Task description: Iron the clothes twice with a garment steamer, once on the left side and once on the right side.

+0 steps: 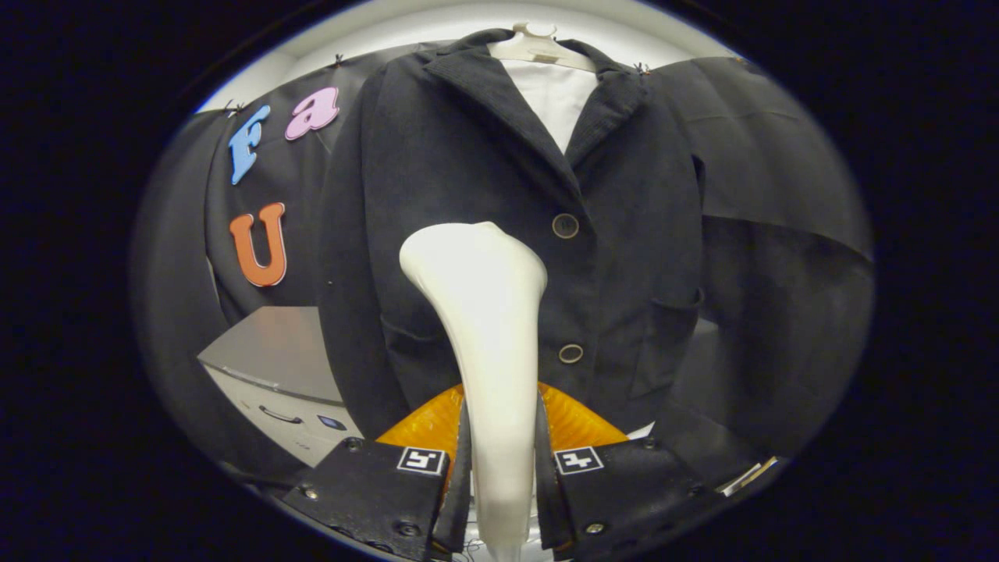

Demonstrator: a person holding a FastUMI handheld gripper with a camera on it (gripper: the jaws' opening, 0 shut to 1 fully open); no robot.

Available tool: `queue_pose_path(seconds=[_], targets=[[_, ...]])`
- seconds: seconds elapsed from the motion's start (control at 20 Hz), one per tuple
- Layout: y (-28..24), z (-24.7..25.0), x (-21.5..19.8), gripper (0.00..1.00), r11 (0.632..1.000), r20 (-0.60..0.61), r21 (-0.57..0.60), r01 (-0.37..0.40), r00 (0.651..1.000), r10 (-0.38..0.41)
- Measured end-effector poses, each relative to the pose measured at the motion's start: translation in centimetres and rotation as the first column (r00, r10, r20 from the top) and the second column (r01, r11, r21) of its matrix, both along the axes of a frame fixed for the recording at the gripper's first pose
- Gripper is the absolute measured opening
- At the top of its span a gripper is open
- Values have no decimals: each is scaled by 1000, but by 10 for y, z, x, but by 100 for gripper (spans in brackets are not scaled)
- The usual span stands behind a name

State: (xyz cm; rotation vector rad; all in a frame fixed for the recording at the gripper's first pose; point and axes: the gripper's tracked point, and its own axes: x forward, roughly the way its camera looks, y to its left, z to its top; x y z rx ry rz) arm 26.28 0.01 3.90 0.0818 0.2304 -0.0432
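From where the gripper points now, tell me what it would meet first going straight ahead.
The gripper is shut on the white steamer, whose head leads. It would likely meet the dark jacket front, beside its buttons, though the gap is hard to judge.

Steamer (488, 312): you hold smooth, faintly glossy plastic, clamped between both fingers of your gripper (499, 468).
Jacket (468, 172): matt cloth — fine ribbed weave.
Buttons (565, 225): shiny.
Hanger (538, 47): smooth plastic.
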Motion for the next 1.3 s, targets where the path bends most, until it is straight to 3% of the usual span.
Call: queue_pose_path(seconds=[0.7, 1.3], targets=[[2, -74, 3, 38, 1000, -78, 9, -20, 997, 21], [11, -188, -15, 38, 1000, -241, -23, -12, 970, 6]])
